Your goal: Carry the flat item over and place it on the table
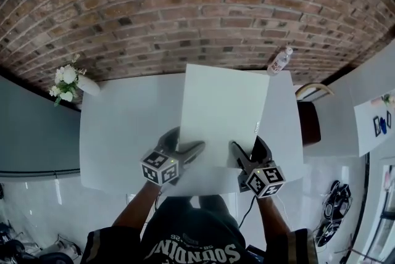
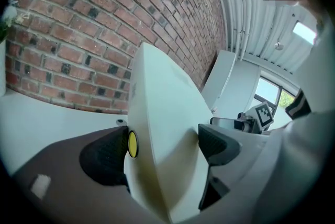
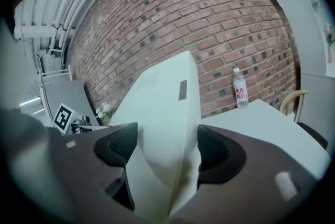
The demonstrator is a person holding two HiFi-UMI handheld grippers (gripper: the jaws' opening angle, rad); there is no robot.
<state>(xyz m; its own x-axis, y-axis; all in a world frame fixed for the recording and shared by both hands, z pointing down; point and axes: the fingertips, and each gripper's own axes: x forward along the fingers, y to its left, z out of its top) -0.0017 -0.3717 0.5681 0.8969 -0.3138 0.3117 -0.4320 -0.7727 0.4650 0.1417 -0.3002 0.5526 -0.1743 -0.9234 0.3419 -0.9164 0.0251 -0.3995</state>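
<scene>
The left gripper (image 1: 186, 144) has its jaws clamped on the near edge of the white flat board (image 1: 225, 108), left of centre. The right gripper (image 1: 248, 152) has its jaws clamped on the same edge, right of centre. The board extends away from the person over the white worktop (image 1: 123, 133). Whether its far edge touches the worktop cannot be determined. A water bottle (image 1: 279, 61) stands at the worktop's far right, by the brick wall (image 1: 185, 4).
</scene>
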